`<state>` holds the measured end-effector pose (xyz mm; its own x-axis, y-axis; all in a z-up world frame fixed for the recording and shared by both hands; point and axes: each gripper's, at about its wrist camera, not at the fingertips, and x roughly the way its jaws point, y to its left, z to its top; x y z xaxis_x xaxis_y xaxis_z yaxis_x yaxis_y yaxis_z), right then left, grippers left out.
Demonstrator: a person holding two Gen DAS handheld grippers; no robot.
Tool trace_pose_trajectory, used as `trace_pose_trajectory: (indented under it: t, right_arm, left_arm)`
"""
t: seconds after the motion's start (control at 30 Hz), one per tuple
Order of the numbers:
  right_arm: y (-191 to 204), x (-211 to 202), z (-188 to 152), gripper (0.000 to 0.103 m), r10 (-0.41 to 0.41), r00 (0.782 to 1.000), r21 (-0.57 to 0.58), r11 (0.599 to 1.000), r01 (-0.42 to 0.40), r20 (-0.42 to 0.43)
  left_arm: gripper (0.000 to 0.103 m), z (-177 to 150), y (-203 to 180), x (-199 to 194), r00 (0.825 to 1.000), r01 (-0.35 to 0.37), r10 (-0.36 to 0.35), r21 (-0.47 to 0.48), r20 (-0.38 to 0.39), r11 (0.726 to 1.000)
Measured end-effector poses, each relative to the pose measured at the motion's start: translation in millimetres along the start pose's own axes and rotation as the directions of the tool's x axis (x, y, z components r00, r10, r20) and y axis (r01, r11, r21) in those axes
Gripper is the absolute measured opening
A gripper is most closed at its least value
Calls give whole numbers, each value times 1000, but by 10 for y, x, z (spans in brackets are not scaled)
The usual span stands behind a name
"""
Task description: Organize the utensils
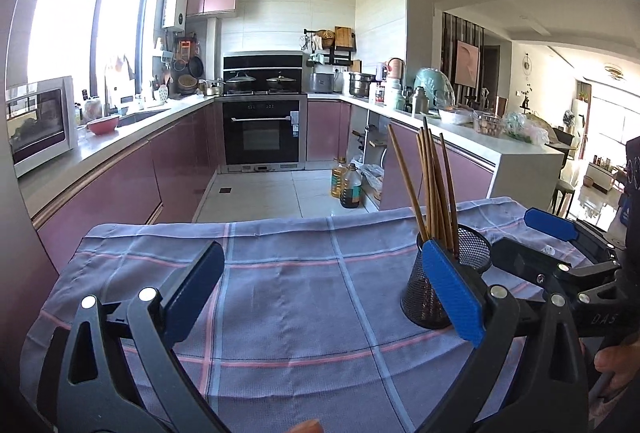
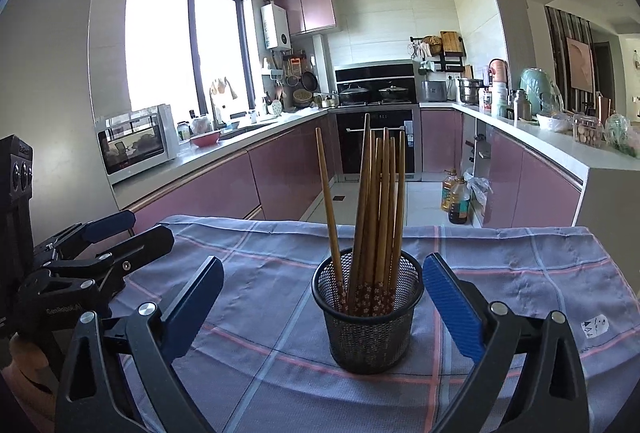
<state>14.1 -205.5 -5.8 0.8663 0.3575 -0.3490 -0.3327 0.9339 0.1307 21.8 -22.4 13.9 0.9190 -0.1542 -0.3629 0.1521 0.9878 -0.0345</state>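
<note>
tabletop (image 2: 280, 373) cloth-covered, fills lower frame | mesh cup (image 2: 368, 329) centre, light, stiff, tippy, grip low on wall | chopsticks (image 2: 376, 217) upright inside, thin, slick, pinch mid-shaft | right gripper (image 2: 323, 309) wide, empty | left gripper (image 1: 323, 309) wide, empty

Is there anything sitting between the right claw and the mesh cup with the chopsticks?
Nothing visible. The right claw is open with the mesh cup of chopsticks directly ahead on bare checked cloth; its pads don't touch the cup.
</note>
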Motion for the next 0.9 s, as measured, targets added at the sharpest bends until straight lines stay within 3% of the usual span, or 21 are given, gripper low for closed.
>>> trace_pose_trajectory:
  t: [0.27,0.9]
  right_arm:
    - [93,-117,-91,96,-41,998,8,999,40,50]
    - [276,-335,-185,96,-110,985,-14,993,113,135]
  left_arm:
    - [97,-49,71,-316,995,-58,61,-35,80,998]
    - [97,-172,95,-553,988,-108,114,-59,102,992]
